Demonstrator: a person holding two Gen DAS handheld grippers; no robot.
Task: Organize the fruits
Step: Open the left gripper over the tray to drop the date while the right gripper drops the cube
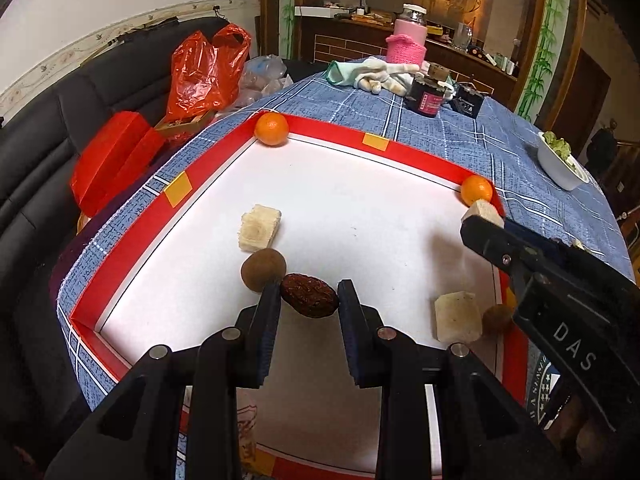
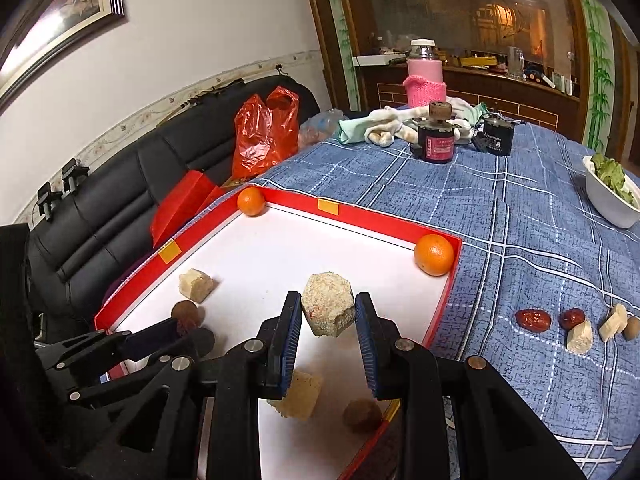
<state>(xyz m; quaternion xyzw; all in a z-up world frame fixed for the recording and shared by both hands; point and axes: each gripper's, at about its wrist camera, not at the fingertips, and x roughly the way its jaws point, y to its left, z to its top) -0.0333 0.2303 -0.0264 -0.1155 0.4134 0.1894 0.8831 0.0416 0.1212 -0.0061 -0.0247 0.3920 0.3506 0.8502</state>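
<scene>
A red-rimmed white tray [image 1: 376,148] [image 2: 360,216] lies on the blue checked tablecloth. My left gripper [image 1: 308,300] is shut on a dark red date [image 1: 310,295], held just above the tray floor beside a brown round fruit [image 1: 262,268] and a pale cut chunk [image 1: 259,227]. My right gripper [image 2: 328,312] is shut on a pale cut chunk [image 2: 328,304], held above the tray. Oranges sit in the two far corners [image 1: 272,128] [image 1: 476,190] [image 2: 251,201] [image 2: 434,255]. Another chunk [image 2: 298,396] and brown fruit [image 2: 362,414] lie below the right gripper.
On the cloth right of the tray lie two dates [image 2: 532,319], two pale chunks [image 2: 580,336] and a brown fruit [image 2: 632,328]. A white bowl of greens [image 2: 608,196], a pink-sleeved bottle [image 2: 425,76], dark jars [image 2: 436,140] and gloves [image 2: 384,124] stand farther back. A black sofa with red bags [image 2: 264,132] is left.
</scene>
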